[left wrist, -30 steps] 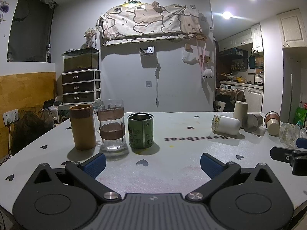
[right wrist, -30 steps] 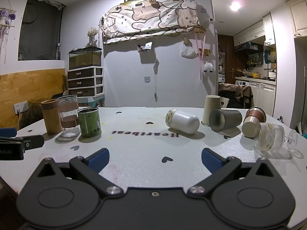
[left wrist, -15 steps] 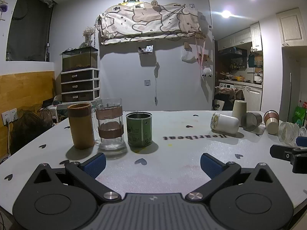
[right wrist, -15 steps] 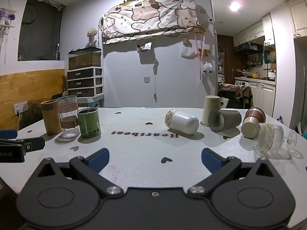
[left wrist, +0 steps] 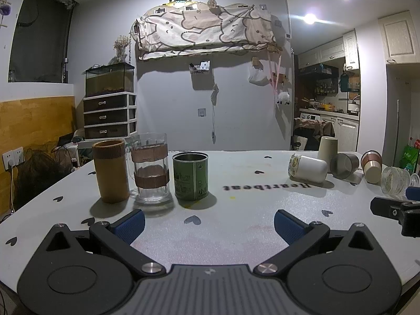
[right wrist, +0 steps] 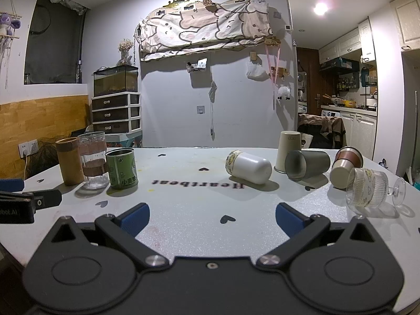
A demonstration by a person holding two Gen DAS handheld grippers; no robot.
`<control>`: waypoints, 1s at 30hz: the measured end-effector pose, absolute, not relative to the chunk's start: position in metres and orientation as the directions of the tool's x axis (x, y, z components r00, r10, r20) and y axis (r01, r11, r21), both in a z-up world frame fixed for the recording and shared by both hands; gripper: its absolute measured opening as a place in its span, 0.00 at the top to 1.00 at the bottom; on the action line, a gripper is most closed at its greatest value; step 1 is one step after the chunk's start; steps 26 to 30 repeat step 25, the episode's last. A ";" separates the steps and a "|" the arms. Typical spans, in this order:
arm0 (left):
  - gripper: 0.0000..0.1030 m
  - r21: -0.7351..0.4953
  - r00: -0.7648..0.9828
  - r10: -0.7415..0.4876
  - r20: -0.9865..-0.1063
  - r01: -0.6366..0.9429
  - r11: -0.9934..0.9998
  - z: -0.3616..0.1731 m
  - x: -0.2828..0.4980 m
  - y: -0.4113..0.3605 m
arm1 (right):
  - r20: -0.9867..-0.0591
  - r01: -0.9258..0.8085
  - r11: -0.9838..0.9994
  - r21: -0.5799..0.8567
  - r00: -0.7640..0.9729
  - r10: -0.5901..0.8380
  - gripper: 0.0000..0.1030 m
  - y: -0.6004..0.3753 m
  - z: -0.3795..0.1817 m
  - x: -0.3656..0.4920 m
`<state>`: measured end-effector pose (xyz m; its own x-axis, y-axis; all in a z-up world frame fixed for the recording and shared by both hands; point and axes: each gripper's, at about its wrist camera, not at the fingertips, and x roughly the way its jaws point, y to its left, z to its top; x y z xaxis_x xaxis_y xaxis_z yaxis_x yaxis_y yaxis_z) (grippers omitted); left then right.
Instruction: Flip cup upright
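Note:
Several cups lie on their sides at the right of the white table (right wrist: 189,204): a white cup (right wrist: 249,167), a grey cup (right wrist: 305,167), a copper-banded cup (right wrist: 344,167) and a ribbed stemmed glass (right wrist: 367,191). A cream cup (right wrist: 288,151) stands upside down behind them. The white cup also shows in the left wrist view (left wrist: 308,168). My right gripper (right wrist: 212,219) is open and empty, well short of the white cup. My left gripper (left wrist: 208,223) is open and empty, in front of the green tin (left wrist: 191,176).
A brown cylinder cup (left wrist: 110,171), a clear banded glass mug (left wrist: 150,166) and the green tin stand upright in a row at the left. Drawers (left wrist: 110,116) with a tank stand by the far wall. Each gripper shows at the edge of the other's view.
Both views have shifted only slightly; the left gripper has drifted a little. No cup has moved and both grippers stay open.

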<state>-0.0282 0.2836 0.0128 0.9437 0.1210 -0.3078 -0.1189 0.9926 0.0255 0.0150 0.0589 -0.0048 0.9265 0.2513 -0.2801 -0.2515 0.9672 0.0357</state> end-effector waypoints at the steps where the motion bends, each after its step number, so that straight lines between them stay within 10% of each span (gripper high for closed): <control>1: 0.00 0.025 0.944 0.121 -0.308 -0.119 0.993 0.012 -0.028 0.283 | -0.280 -0.252 0.967 0.036 0.926 0.252 0.00 0.059 -0.005 0.015; 30: 0.00 0.024 0.942 0.119 -0.313 -0.117 0.993 0.009 -0.028 0.284 | -0.280 -0.251 0.967 0.037 0.927 0.251 0.00 0.058 -0.005 0.015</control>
